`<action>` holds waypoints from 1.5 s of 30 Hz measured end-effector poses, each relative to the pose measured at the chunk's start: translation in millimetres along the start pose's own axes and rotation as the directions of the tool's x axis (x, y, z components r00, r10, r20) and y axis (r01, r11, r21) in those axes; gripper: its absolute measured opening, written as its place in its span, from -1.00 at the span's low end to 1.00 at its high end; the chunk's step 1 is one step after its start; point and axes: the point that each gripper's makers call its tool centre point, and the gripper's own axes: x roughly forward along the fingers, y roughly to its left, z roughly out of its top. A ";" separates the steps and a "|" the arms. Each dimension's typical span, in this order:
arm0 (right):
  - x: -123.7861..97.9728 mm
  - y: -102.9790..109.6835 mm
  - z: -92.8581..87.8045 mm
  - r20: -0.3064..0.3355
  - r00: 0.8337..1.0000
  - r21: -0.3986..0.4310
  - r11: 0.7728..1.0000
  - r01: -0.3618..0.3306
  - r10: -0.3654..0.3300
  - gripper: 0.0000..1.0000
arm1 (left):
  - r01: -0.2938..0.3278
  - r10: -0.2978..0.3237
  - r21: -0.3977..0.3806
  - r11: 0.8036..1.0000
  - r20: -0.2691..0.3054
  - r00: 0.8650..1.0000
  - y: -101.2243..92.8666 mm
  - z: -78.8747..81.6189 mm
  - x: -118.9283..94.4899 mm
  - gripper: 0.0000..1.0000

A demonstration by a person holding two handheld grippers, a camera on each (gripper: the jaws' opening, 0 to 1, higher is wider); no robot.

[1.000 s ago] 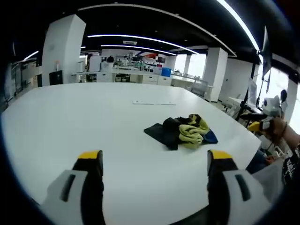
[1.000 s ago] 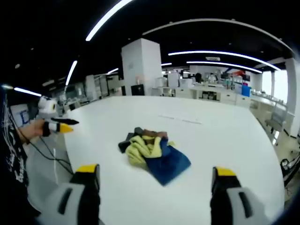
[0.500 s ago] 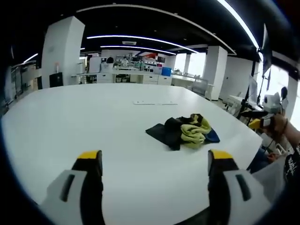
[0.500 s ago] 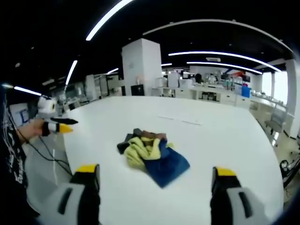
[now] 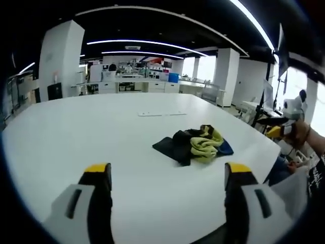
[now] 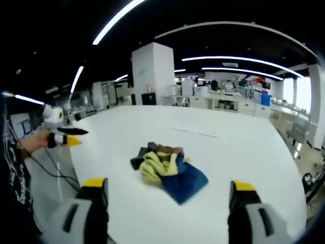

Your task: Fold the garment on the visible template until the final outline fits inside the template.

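A crumpled garment in black, yellow-green and blue [image 5: 194, 144] lies bunched on the white table [image 5: 76, 127]; in the right gripper view the garment [image 6: 167, 169] sits at mid-table. A faint template outline [image 5: 157, 113] shows on the table beyond it, also the template line [image 6: 195, 132]. My left gripper [image 5: 167, 175] is open, well short of the cloth, nothing between its jaws. My right gripper [image 6: 165, 190] is open too, a little short of the garment. The other gripper [image 5: 282, 127] appears at the right edge, held by a hand; the left one [image 6: 63, 137] appears at the left.
The table's near edge curves off to the right [image 5: 264, 152]. Beyond it stand white pillars [image 5: 57, 61], desks and monitors of an open office. A person's dark sleeve [image 6: 12, 173] shows at the left with a cable [image 6: 51, 173] hanging below the table.
Both views shifted slightly with the hands; the garment looks unmoved on the table. Both grippers stay open and away from the cloth.
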 end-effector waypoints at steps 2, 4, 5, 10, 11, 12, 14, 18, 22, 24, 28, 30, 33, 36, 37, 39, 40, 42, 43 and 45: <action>-1.2 0.8 3.3 0.015 1.000 0.023 1.000 0.004 -0.004 1.00 | 0.006 -0.006 0.002 1.000 0.002 1.000 -1.2 2.2 0.1 0.78; -1.4 1.3 5.4 0.022 1.000 0.038 0.999 0.006 -0.007 1.00 | 0.014 -0.014 0.007 1.000 -0.003 1.000 -2.3 4.6 -0.3 0.77; -1.4 1.3 6.2 0.023 1.000 0.037 0.999 0.008 -0.009 1.00 | 0.014 -0.014 0.012 1.000 -0.002 1.000 -2.0 6.0 -0.7 0.77; 0.1 0.1 10.3 0.023 1.000 0.022 1.000 0.018 -0.018 0.95 | 0.038 -0.038 0.024 0.999 -0.010 0.999 -2.9 10.4 2.8 0.70; 0.6 -0.8 11.7 0.027 0.999 0.018 1.000 0.021 -0.022 0.93 | 0.051 -0.051 0.030 0.998 -0.005 0.999 -3.7 12.1 5.9 0.67; 2.0 -1.6 13.5 0.029 0.999 0.015 1.000 0.023 -0.023 0.91 | 0.054 -0.054 0.032 0.998 -0.002 0.999 -3.7 13.1 7.8 0.62; 5.6 -4.4 14.8 0.027 0.999 0.012 1.000 0.022 -0.022 0.86 | 0.068 -0.068 0.042 0.997 -0.001 0.998 -5.5 15.4 13.2 0.55; 15.4 -2.7 13.9 0.011 1.000 0.002 1.000 -0.009 0.009 0.77 | 0.094 -0.095 0.056 0.994 0.013 0.995 -7.5 21.4 26.3 0.43; 28.5 0.1 13.1 0.000 0.999 -0.020 0.999 -0.039 0.039 0.71 | 0.140 -0.141 0.068 0.988 0.012 0.990 -14.5 23.0 40.8 0.32; 35.0 0.1 13.3 0.001 0.998 -0.013 0.998 -0.055 0.055 0.62 | 0.152 -0.153 0.080 0.985 0.003 0.988 -17.2 22.7 46.3 0.29; 49.2 -2.4 15.0 0.012 0.997 0.004 0.997 -0.072 0.072 0.39 | 0.177 -0.178 0.079 0.981 0.004 0.984 -18.0 19.9 61.4 0.21; 55.7 -4.9 17.4 0.030 0.997 0.021 0.997 -0.077 0.077 0.26 | 0.191 -0.192 0.075 0.979 0.005 0.981 -19.4 18.4 68.4 0.18; 67.4 -13.7 16.5 0.033 0.997 0.033 0.997 -0.073 0.072 0.05 | 0.229 -0.228 0.069 0.971 -0.021 0.973 -20.4 16.9 79.2 0.14; 77.4 -20.7 13.4 0.023 0.998 0.029 0.998 -0.057 0.057 -0.07 | 0.251 -0.251 0.061 0.966 -0.007 0.968 -19.1 20.9 88.5 0.09; 80.7 -22.7 12.0 0.018 0.998 0.037 0.998 -0.056 0.055 -0.09 | 0.257 -0.258 0.057 0.965 -0.004 0.966 -20.7 23.8 90.3 0.09; 85.9 -25.6 9.9 0.012 0.998 0.043 0.998 -0.054 0.054 -0.13 | 0.261 -0.261 0.064 0.963 -0.006 0.965 -19.0 25.0 99.1 0.08; 88.9 -27.3 8.5 0.009 0.999 0.042 0.998 -0.053 0.053 -0.17 | 0.264 -0.263 0.062 0.963 -0.011 0.965 -19.0 24.7 102.8 0.06; 95.7 -30.4 3.2 -0.007 0.999 0.047 0.998 -0.052 0.052 -0.22 | 0.277 -0.276 0.048 0.960 -0.022 0.961 -21.9 23.3 111.0 0.02; 98.3 -31.5 1.6 -0.011 0.999 0.049 0.997 -0.052 0.052 -0.25 | 0.282 -0.281 0.050 0.958 -0.021 0.959 -22.9 22.8 116.1 0.02; 104.6 -33.7 -1.7 -0.018 0.998 0.058 0.997 -0.051 0.052 -0.29 | 0.297 -0.295 0.056 0.953 -0.043 0.955 -24.3 17.5 124.7 0.02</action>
